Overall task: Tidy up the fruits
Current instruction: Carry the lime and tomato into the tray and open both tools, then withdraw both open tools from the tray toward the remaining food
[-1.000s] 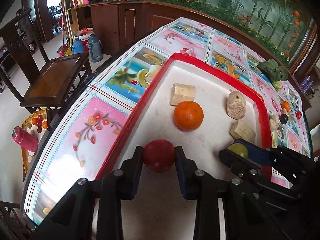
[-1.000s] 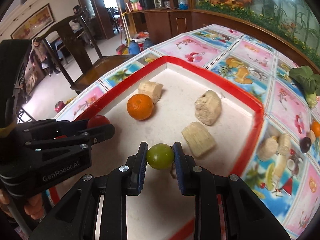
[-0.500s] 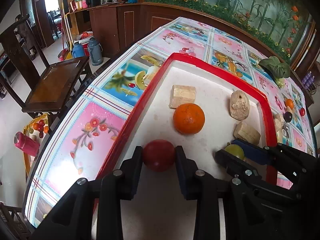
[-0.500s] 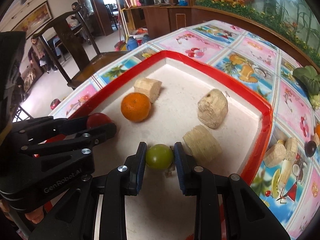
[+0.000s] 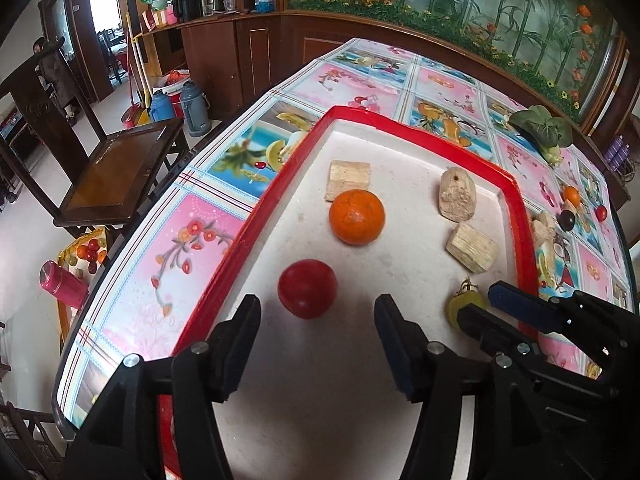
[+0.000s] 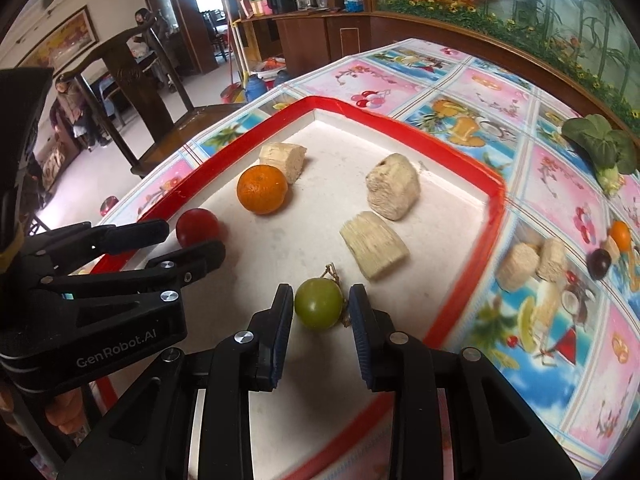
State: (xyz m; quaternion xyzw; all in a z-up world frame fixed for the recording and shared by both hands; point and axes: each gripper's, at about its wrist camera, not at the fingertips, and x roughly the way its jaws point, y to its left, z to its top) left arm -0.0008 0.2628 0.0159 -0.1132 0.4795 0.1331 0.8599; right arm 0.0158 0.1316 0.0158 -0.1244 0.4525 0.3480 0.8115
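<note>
Your left gripper stood with its jaws spread wide; the red fruit sat free on the tray floor near the left rim, just ahead of the fingertips and touching neither. Presumably you set it there to start a group with the orange just beyond it toward the far edge. Pale wood-like blocks occupied the right half. Your right gripper bracketed the green fruit near the tray's near edge; small gaps showed at both pads, so it looked released, resting on the floor. Stray fruits lay on the tablecloth past the right rim.
</note>
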